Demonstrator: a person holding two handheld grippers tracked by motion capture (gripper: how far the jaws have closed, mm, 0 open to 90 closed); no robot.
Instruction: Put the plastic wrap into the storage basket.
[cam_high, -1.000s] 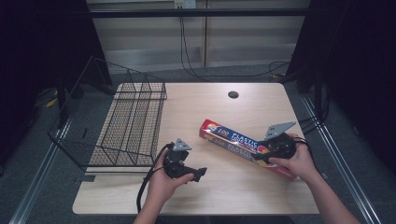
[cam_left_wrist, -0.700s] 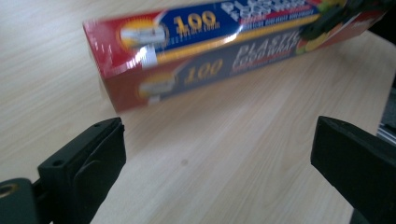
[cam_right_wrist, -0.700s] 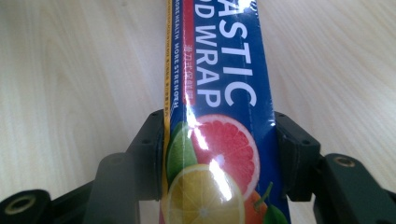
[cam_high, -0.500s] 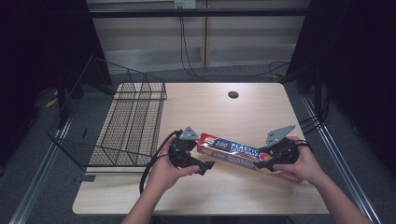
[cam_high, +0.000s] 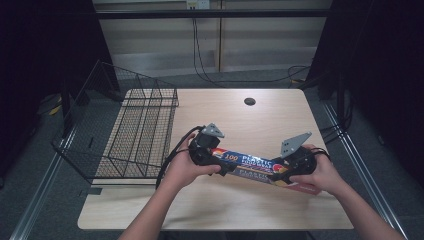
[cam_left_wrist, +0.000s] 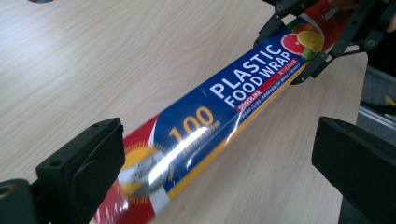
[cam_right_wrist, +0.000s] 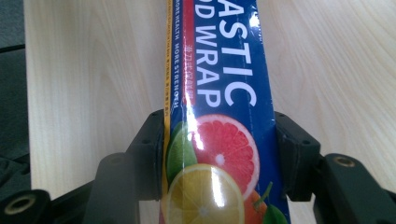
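A pale wooden counter (cam_high: 260, 210) stands on grey floor (cam_high: 30, 165). Beyond it a beige wall panel (cam_high: 270, 47) runs crosswise with black cables (cam_high: 200, 55) hanging down. Darkness flanks the counter on both sides.

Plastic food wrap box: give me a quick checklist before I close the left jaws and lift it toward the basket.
1. Right gripper clamped on the plastic food wrap box: ok, jaws press both sides.
2. Left gripper straddles the box end: ok, jaws open.
3. Left jaws centred on box: not ok, box sits nearer one jaw.
4. Wire basket open and apart from box: ok.
5. Cables free of snagging: cannot tell.
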